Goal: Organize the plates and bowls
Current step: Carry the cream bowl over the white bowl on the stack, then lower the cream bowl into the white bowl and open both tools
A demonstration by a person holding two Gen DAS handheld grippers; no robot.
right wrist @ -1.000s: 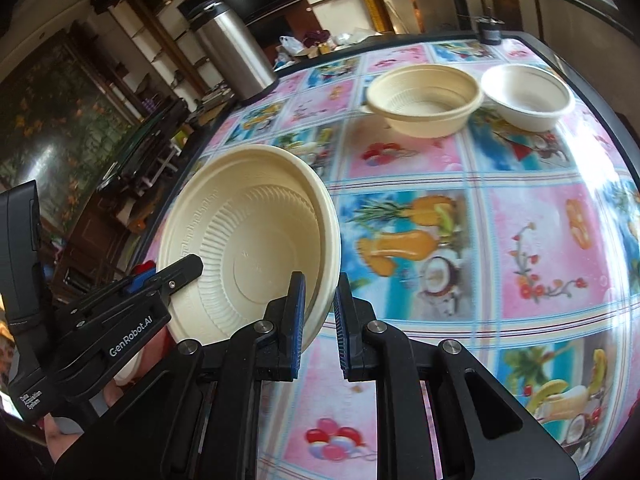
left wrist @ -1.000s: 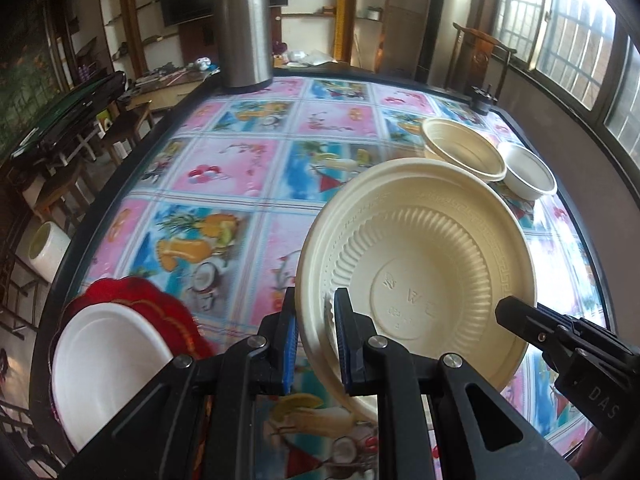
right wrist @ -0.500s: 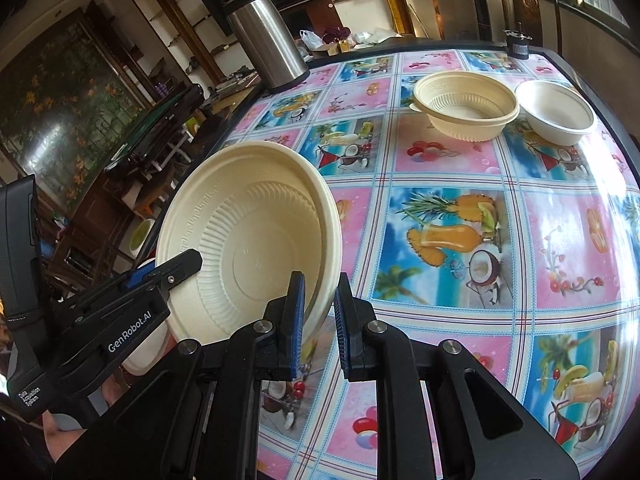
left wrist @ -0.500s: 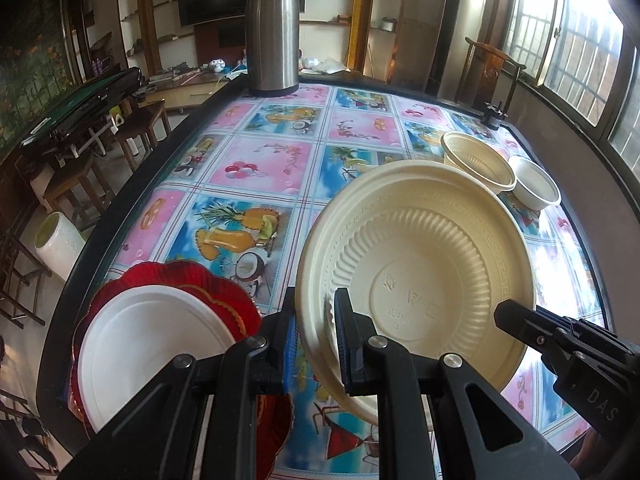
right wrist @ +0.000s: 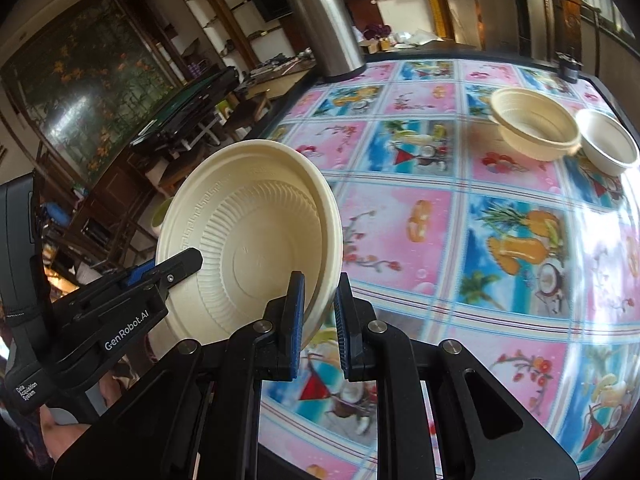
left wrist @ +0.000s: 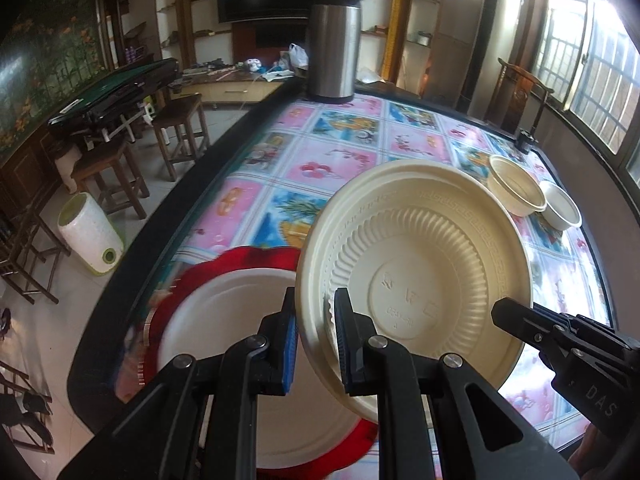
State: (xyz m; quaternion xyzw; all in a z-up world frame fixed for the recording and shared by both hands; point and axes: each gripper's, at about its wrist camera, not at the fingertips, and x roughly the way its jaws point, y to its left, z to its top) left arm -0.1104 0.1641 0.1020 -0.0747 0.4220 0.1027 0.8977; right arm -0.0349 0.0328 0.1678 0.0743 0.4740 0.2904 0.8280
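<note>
A cream ribbed plate (left wrist: 416, 280) hangs tilted above the table, held by its rim from two sides. My left gripper (left wrist: 316, 336) is shut on its near-left rim, and my right gripper (right wrist: 318, 312) is shut on the opposite rim of the same cream plate (right wrist: 248, 248). Each gripper's finger shows in the other's view: the right gripper (left wrist: 504, 316) and the left gripper (right wrist: 188, 260). Below and to the left lies a white plate (left wrist: 224, 312) on a red scalloped plate (left wrist: 240, 258). A cream bowl (left wrist: 516, 190) and a white bowl (left wrist: 560, 210) stand at the far right.
A steel thermos (left wrist: 334, 44) stands at the table's far edge. The floral tablecloth (right wrist: 460, 216) lies between the stack and the cream bowl (right wrist: 532, 128) and white bowl (right wrist: 608, 146). Stools (left wrist: 180, 128) and a white cylinder (left wrist: 90, 236) stand on the floor to the left.
Both grippers have carried the cream plate leftward and slightly up. The red and white plates have come further under the left gripper, and the bowls have drawn off to the right.
</note>
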